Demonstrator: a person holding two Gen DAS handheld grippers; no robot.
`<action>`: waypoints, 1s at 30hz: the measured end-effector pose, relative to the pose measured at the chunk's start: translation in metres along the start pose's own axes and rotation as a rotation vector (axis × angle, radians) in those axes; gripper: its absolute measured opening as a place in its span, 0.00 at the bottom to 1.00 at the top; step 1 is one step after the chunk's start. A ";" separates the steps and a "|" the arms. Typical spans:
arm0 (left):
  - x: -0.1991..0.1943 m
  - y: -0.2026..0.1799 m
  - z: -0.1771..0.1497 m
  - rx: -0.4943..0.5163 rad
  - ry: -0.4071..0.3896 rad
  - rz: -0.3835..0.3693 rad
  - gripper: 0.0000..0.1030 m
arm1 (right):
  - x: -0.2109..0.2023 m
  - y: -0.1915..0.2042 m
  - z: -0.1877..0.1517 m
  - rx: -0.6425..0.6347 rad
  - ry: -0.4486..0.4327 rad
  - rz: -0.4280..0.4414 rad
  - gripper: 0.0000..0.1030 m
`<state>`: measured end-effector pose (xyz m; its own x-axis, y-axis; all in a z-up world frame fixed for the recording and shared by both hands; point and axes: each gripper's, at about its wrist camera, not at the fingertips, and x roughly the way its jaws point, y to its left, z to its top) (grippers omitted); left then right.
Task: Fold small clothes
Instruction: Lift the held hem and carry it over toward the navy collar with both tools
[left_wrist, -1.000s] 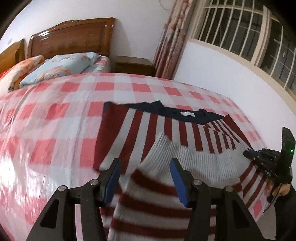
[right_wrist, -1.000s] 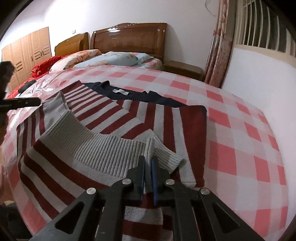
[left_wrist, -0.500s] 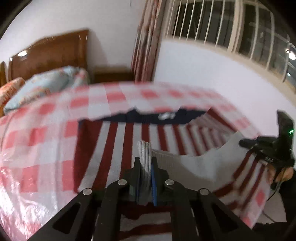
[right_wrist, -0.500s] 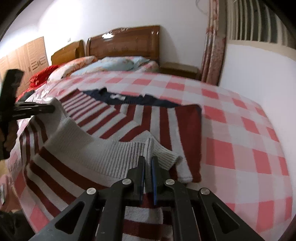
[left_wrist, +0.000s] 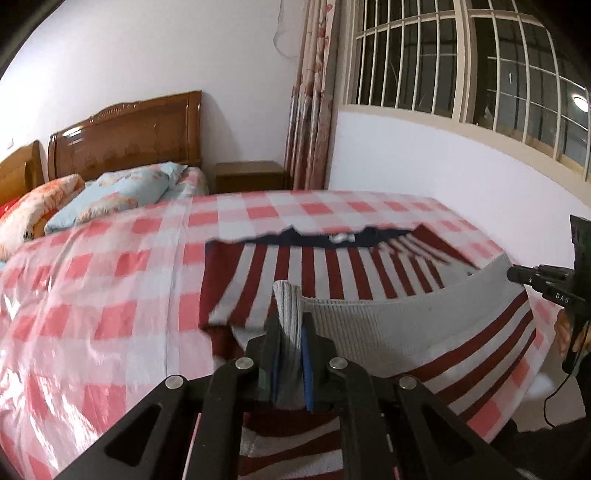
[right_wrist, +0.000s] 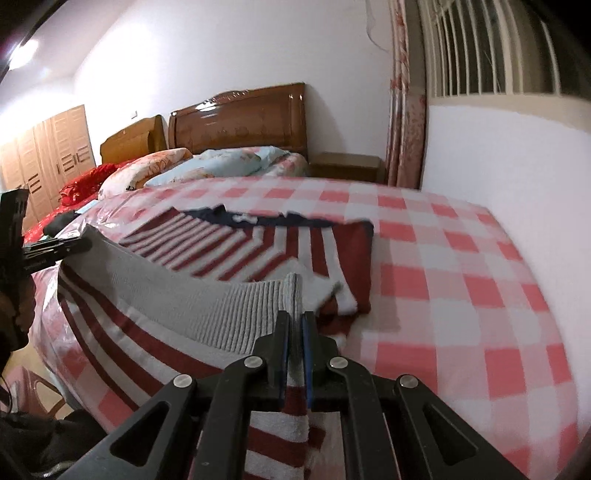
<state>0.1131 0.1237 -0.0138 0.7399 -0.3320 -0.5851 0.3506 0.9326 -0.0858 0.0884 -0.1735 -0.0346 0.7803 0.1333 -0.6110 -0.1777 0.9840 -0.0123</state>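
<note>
A red and white striped sweater (left_wrist: 325, 269) with a navy collar and a grey ribbed hem lies on the checked bed; it also shows in the right wrist view (right_wrist: 258, 251). My left gripper (left_wrist: 290, 332) is shut on the left corner of the grey hem (left_wrist: 388, 328) and holds it up off the bed. My right gripper (right_wrist: 294, 332) is shut on the other hem corner (right_wrist: 236, 314), also raised. The hem hangs stretched between the two grippers. Each gripper shows at the edge of the other's view, the right one (left_wrist: 517, 275) and the left one (right_wrist: 79, 245).
The bed (left_wrist: 110, 288) has a pink and white checked cover under clear plastic. Pillows (left_wrist: 122, 192) and wooden headboards (left_wrist: 129, 136) stand at the far end, with a nightstand (left_wrist: 249, 175) and curtain (left_wrist: 310, 110). A white wall (right_wrist: 498, 155) runs close along the bed's right side.
My left gripper has closed on the hem corner. Both grippers have lifted the hem off the bed, and it is now pulled taut between them.
</note>
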 end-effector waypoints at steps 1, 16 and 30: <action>0.001 0.002 0.010 0.008 -0.014 0.007 0.09 | 0.002 0.000 0.014 -0.016 -0.012 -0.009 1.00; 0.183 0.075 0.069 -0.158 0.273 0.042 0.10 | 0.177 -0.063 0.077 0.119 0.246 -0.048 1.00; 0.210 0.071 0.103 -0.056 0.260 0.115 0.10 | 0.192 -0.068 0.107 0.071 0.251 -0.080 1.00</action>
<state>0.3525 0.1055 -0.0592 0.5988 -0.1829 -0.7798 0.2352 0.9708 -0.0471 0.3149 -0.2019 -0.0663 0.6156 0.0298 -0.7875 -0.0719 0.9972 -0.0185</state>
